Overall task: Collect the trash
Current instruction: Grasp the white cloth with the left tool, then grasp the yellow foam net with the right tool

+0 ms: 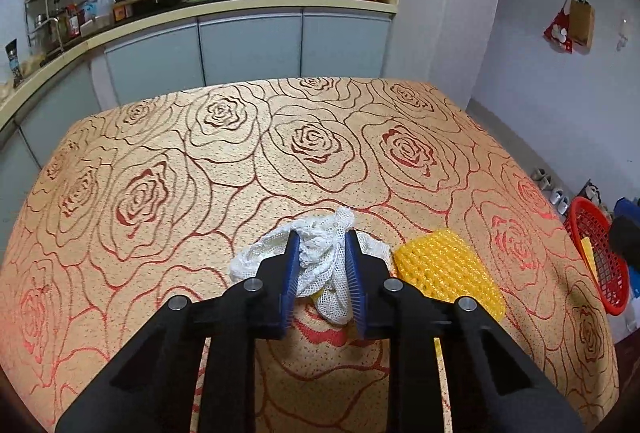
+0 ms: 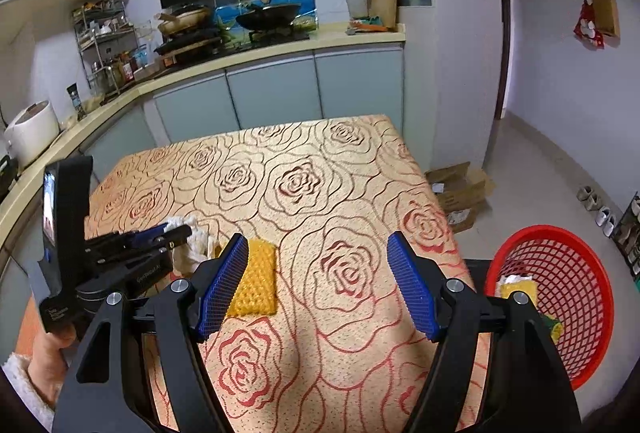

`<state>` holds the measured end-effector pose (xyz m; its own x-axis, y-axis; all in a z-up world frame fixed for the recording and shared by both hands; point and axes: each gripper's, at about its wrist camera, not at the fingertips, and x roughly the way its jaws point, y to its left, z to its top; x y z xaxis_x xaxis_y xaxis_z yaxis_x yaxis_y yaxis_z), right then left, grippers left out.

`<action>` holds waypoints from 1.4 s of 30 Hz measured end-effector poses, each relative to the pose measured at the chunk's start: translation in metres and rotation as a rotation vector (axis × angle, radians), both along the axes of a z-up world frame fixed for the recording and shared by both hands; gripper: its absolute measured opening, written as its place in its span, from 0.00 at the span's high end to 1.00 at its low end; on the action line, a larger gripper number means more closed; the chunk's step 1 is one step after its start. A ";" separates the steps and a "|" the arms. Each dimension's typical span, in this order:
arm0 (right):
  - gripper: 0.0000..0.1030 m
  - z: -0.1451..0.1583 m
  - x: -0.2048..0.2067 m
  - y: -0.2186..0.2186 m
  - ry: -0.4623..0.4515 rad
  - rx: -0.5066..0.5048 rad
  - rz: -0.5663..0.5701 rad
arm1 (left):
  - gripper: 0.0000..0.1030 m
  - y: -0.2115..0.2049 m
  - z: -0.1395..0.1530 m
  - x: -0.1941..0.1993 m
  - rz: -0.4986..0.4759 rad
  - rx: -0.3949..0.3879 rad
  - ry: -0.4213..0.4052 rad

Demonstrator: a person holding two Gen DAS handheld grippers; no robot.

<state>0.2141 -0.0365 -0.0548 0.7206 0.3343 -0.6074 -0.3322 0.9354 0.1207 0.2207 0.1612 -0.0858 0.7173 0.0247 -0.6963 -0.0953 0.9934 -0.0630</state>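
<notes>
White mesh foam net on the surface is pinched by the nearly closed left claw; right claw gapes empty. Slack mesh could be snagged or dropped short of the red basket.

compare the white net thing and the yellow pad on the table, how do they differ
The white net is crumpled and bunched up; the yellow pad lies flat in a neat rectangle. The white net is pinched between the left gripper's blue pads; the yellow pad lies free, with the open right gripper empty. Both are knobbly mesh pieces on the rose-patterned tablecloth.
</notes>
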 end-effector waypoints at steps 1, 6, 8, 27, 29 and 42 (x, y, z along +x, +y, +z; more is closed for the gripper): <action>0.32 -0.002 0.001 0.005 0.006 -0.007 0.010 | 0.80 0.001 0.002 -0.002 0.005 0.005 -0.004; 0.33 -0.014 0.007 0.026 0.051 -0.030 0.059 | 0.80 0.007 0.011 -0.012 0.027 0.024 -0.030; 0.33 -0.020 0.009 0.035 0.067 -0.042 0.080 | 0.80 0.012 0.015 -0.017 0.039 0.029 -0.042; 0.64 -0.062 0.027 0.100 0.151 -0.198 0.198 | 0.80 0.049 0.039 -0.057 0.136 0.043 -0.102; 0.76 -0.062 0.025 0.100 0.142 -0.207 0.204 | 0.80 0.050 0.040 -0.058 0.138 0.042 -0.105; 0.86 -0.015 0.006 0.059 0.035 -0.102 0.151 | 0.80 0.024 0.062 -0.062 0.095 0.057 -0.166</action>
<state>0.2197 0.0230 -0.0696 0.6446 0.3721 -0.6678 -0.4667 0.8834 0.0418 0.1584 0.1850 -0.0240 0.8149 0.1339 -0.5639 -0.1819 0.9829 -0.0295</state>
